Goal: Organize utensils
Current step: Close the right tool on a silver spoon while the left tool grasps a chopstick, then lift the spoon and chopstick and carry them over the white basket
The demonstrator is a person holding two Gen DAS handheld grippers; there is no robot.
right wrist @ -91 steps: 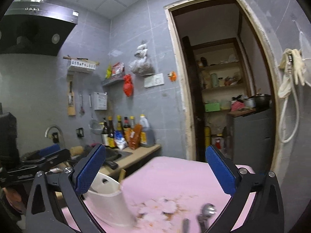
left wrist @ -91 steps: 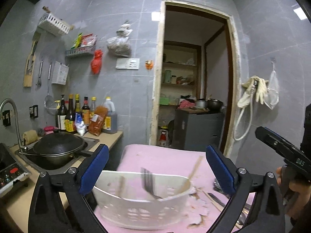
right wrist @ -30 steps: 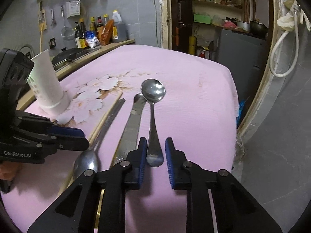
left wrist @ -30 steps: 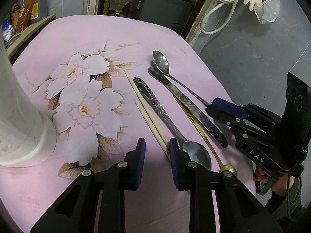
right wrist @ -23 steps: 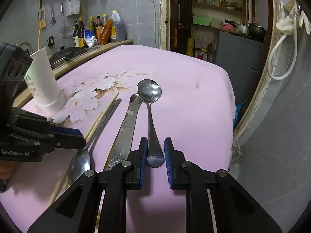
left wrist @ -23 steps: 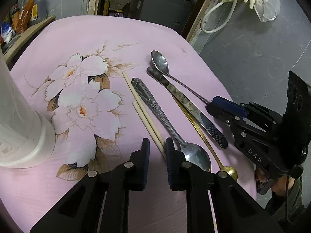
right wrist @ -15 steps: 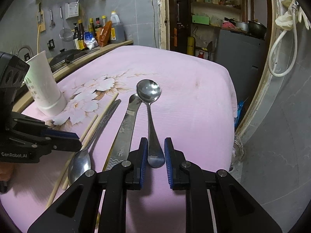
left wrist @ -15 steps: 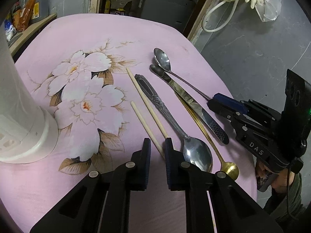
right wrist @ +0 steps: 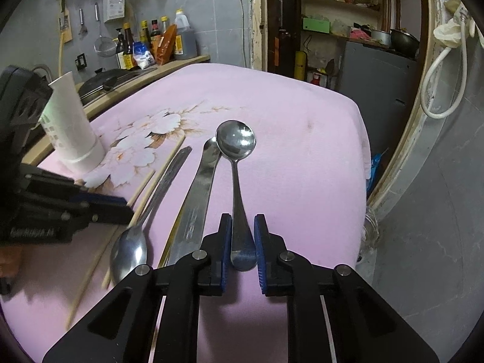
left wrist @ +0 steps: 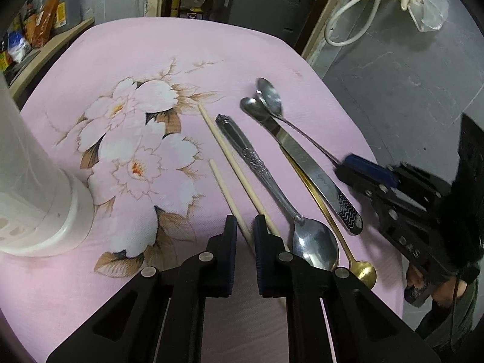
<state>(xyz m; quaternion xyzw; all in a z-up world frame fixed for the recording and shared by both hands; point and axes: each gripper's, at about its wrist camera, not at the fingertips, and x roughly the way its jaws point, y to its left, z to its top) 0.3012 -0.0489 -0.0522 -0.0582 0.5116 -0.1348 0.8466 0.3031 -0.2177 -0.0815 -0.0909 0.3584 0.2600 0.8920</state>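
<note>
- Altogether six utensils lie on the pink cloth (left wrist: 151,45): two chopsticks (left wrist: 230,151), three spoons and one knife (left wrist: 305,160).
- Left gripper (left wrist: 243,236) is clenched on the shorter chopstick (left wrist: 224,187).
- Right gripper (right wrist: 242,242) grips the handle of the long spoon (right wrist: 236,145).
- One white holder (right wrist: 71,124) stands near the flowers.
- Letters "DAS" can be read on the right gripper; other writing is blurred.
</note>
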